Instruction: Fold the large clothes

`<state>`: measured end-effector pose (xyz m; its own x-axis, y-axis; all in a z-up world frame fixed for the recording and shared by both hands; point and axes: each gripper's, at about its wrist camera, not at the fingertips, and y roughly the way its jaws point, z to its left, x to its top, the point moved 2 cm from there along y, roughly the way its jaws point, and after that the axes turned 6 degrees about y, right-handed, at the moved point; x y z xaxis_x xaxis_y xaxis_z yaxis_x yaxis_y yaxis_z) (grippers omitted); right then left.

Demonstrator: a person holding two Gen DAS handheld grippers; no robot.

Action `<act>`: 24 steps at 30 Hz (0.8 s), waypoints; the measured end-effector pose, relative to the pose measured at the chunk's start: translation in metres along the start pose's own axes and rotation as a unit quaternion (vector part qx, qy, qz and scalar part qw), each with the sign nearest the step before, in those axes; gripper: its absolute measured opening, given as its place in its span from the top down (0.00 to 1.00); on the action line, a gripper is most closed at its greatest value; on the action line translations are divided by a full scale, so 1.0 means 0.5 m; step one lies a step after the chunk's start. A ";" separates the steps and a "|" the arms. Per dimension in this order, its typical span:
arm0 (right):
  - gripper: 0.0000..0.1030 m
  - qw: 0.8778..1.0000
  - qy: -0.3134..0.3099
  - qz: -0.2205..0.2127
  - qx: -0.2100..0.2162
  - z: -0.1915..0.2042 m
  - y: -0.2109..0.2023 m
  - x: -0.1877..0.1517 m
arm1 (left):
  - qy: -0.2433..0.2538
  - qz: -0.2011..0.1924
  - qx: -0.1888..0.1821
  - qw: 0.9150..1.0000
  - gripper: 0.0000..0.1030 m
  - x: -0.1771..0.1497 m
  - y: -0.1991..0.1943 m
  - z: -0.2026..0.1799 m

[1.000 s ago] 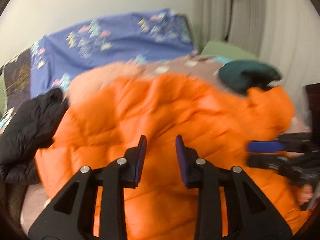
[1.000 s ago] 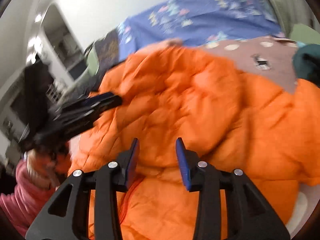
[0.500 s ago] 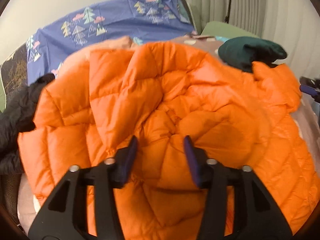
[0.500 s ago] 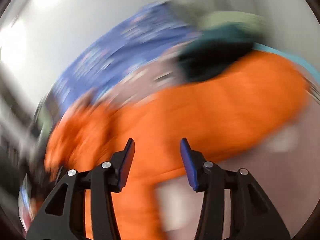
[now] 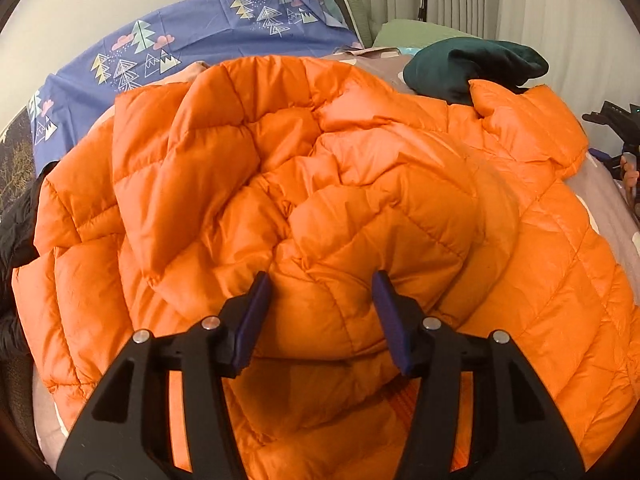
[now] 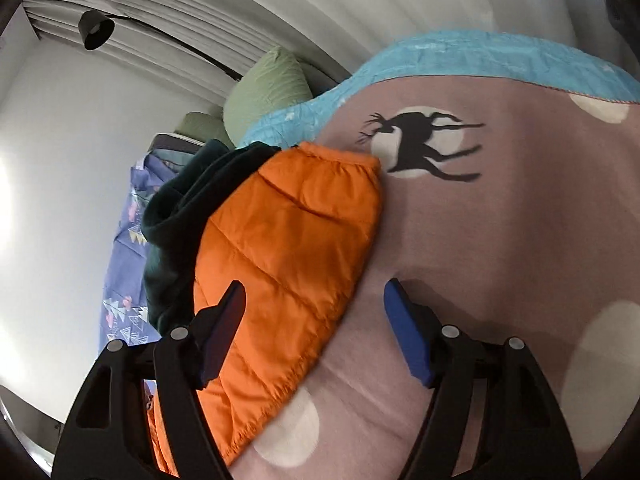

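A large orange puffer jacket (image 5: 320,208) lies crumpled on the bed and fills the left wrist view. My left gripper (image 5: 320,308) is open, its jaws either side of a puffy fold near the jacket's front edge, not closed on it. In the right wrist view one orange sleeve (image 6: 288,248) lies on the mauve deer-print bedcover (image 6: 500,240). My right gripper (image 6: 314,320) is open wide over the sleeve's edge, left finger above the sleeve, right finger above the bedcover. The right gripper also shows at the far right of the left wrist view (image 5: 616,132).
A dark green garment (image 5: 472,66) lies at the back right beside the sleeve; it also shows in the right wrist view (image 6: 180,216). A black jacket (image 5: 16,240) is at the left. A blue tree-print sheet (image 5: 192,44), green pillows (image 6: 268,92) and curtains are behind.
The right gripper swung away from the jacket's body to the sleeve at the right and opened wider. The left gripper moved in closer over the jacket and opened wider.
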<state>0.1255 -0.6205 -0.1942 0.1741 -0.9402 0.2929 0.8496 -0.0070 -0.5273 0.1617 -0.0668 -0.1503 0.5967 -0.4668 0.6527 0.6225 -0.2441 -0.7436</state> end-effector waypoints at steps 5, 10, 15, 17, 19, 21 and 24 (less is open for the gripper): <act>0.95 0.999 -0.018 0.025 0.012 0.044 0.022 0.009 | 0.000 -0.002 0.004 1.000 0.47 -0.001 -0.004 0.003; 0.97 0.992 -0.062 -0.006 0.110 0.161 -0.079 -0.019 | -0.014 -0.013 -0.017 1.000 0.47 -0.002 -0.028 0.010; 0.97 0.957 -0.189 0.002 0.222 0.391 -0.177 -0.133 | -0.044 -0.037 -0.026 0.998 0.46 0.002 -0.081 0.040; 0.97 0.929 -0.259 0.016 0.265 0.495 -0.204 -0.226 | -0.064 -0.053 -0.023 0.996 0.40 -0.001 -0.112 0.063; 0.97 0.896 -0.314 0.052 0.309 0.578 -0.216 -0.333 | -0.079 -0.067 -0.015 0.994 0.36 -0.009 -0.142 0.087; 0.97 0.869 -0.354 0.089 0.335 0.632 -0.213 -0.433 | -0.094 -0.080 -0.001 0.992 0.35 -0.023 -0.175 0.116; 0.97 0.825 -0.411 0.156 0.355 0.676 -0.193 -0.608 | -0.121 -0.094 0.015 0.988 0.34 -0.054 -0.214 0.166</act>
<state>0.1591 -0.2189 0.0374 0.4703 -0.3075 0.8272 0.7267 0.6667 -0.1653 0.1212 0.0425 -0.0764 0.5708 -0.1981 0.7968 0.7462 -0.2797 -0.6041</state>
